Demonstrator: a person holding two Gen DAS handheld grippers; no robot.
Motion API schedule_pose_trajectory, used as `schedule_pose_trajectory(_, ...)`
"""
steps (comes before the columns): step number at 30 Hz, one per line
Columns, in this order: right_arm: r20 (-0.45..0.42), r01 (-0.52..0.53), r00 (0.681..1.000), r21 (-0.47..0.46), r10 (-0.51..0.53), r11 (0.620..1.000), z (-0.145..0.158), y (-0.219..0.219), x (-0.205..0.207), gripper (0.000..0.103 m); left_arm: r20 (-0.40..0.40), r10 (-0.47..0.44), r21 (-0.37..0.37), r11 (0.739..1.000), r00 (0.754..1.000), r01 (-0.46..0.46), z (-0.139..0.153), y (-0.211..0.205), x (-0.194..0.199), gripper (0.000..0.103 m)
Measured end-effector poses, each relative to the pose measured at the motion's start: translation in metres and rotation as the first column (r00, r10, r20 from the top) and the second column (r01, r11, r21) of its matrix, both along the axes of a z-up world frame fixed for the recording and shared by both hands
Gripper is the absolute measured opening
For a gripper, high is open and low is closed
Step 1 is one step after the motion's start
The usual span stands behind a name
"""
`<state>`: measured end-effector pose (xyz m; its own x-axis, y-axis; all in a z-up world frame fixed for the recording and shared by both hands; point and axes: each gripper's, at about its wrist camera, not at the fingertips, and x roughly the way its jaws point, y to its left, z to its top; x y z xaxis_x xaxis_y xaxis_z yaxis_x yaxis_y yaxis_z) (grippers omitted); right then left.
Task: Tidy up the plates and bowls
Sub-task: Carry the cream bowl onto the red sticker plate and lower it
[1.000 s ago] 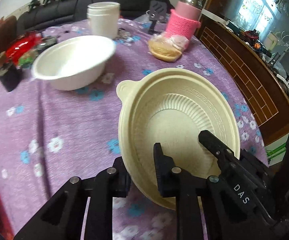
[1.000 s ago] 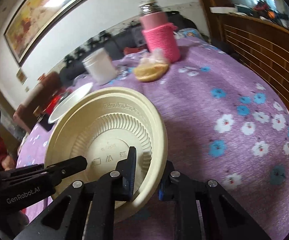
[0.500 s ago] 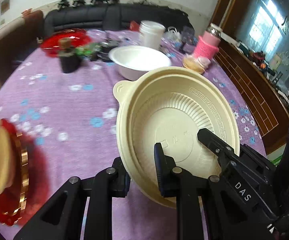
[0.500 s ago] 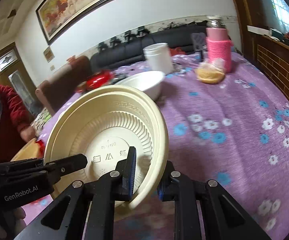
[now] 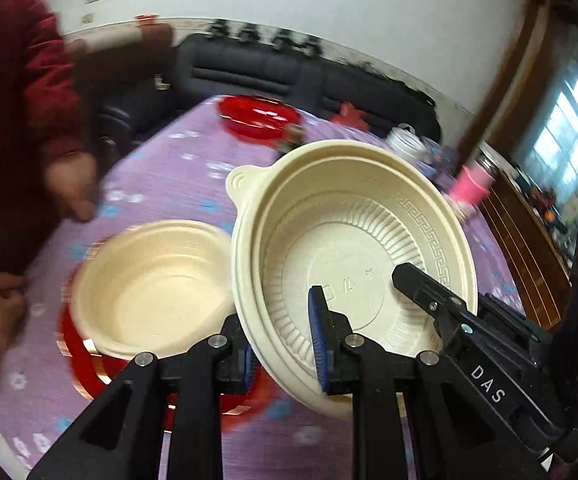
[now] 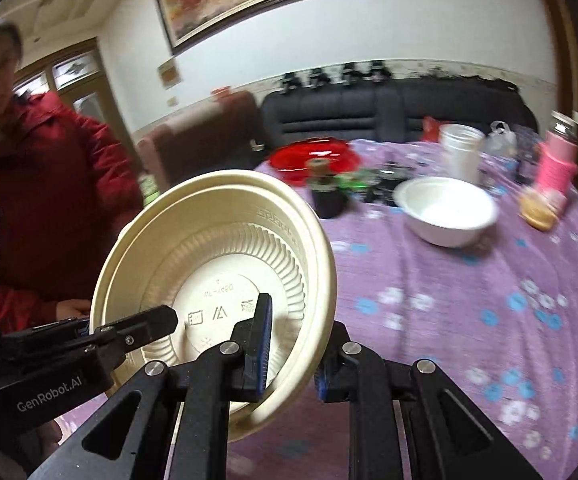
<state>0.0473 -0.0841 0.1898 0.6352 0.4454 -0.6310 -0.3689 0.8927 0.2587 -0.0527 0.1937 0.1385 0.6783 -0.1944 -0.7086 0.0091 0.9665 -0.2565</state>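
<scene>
Above the purple floral tablecloth (image 6: 469,320), a cream ribbed bowl (image 5: 353,248) is held tilted in the air, its rim clamped on both sides: the left gripper (image 5: 285,348) is closed on the near-left edge and the right gripper (image 6: 293,352) on the near-right edge. Just left of it, a second cream bowl (image 5: 149,280) sits empty inside a red gold-trimmed dish (image 5: 81,364). Nesting there is judged to be the step in hand; the held bowl should be levelled, centred over the lower one and lowered before either grip is loosened. Far across the table, a white bowl (image 6: 447,210) appears empty, and a red plate (image 6: 313,156) lies beyond it.
</scene>
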Motion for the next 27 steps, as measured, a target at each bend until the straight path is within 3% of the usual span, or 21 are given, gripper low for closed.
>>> schedule_pose_trajectory(8, -0.073, -0.083, 0.994, 0.001, 0.083, 0.997, -0.017, 0.071, 0.015, 0.02, -0.059, 0.1, -0.025, 0.994, 0.993, -0.102, -0.019, 0.064, 0.005, 0.021)
schedule_pose_trajectory(12, -0.104, -0.091, 0.991, -0.036, 0.086, 0.995, -0.031, 0.082, 0.012, 0.02, -0.103, 0.108, -0.055, 0.992, 0.989, -0.114, -0.038, 0.074, 0.008, 0.021)
schedule_pose_trajectory(16, -0.102, -0.101, 0.99, -0.047, 0.096, 0.994, -0.028, 0.087, 0.014, 0.02, -0.091, 0.105, -0.085, 0.99, 0.99, -0.113, -0.034, 0.085, 0.006, 0.021)
schedule_pose_trajectory(23, -0.092, -0.161, 0.984, -0.071, 0.155, 0.984, -0.019, 0.116, 0.018, 0.02, -0.094, 0.176, -0.021, 0.984, 0.98, -0.178, -0.027, 0.104, 0.005, 0.021)
schedule_pose_trajectory(27, -0.124, -0.191, 0.975, -0.071, 0.182, 0.979, -0.032, 0.129, 0.021, 0.02, -0.131, 0.201, 0.001, 0.979, 0.971, -0.203, -0.04, 0.115, 0.007, 0.03)
